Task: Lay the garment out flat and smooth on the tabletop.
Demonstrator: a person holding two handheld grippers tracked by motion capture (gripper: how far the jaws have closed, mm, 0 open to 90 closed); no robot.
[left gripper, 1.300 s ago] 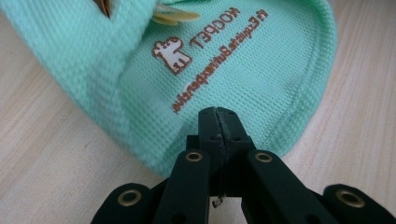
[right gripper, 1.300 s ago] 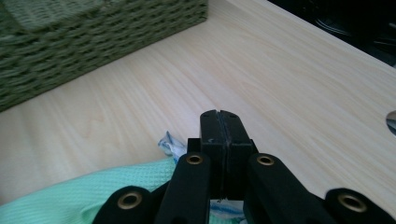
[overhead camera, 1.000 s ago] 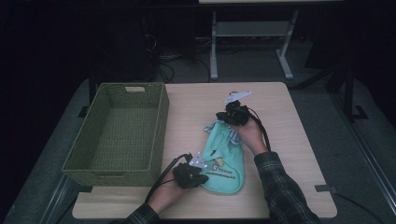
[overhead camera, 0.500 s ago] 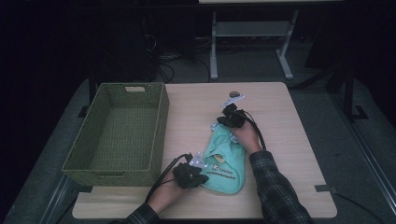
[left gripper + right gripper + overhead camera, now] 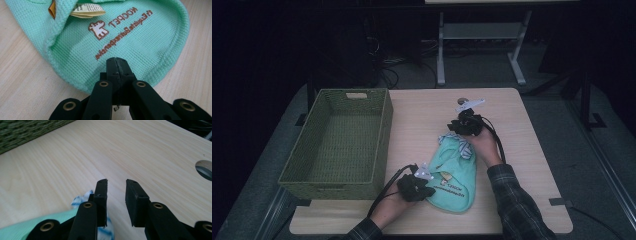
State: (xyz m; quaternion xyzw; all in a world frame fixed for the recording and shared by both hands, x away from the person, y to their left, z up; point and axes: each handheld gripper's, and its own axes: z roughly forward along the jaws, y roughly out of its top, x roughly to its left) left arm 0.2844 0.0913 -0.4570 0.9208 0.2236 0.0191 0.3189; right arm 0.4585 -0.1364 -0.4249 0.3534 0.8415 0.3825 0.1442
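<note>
One mint bib, seemingly under the closed left gripper; right gripper just parted, empty.

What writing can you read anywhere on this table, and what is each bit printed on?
"KODPET", seen upside down in the left gripper view, in brown beside a small white animal logo: on the mint green cloth garment.
A brown script line under it on the same garment: too stylised and upside down to read surely.
Cream sewn-in tag at the garment's fold: print too small to read.
In the high view the garment's print is a blur.
</note>
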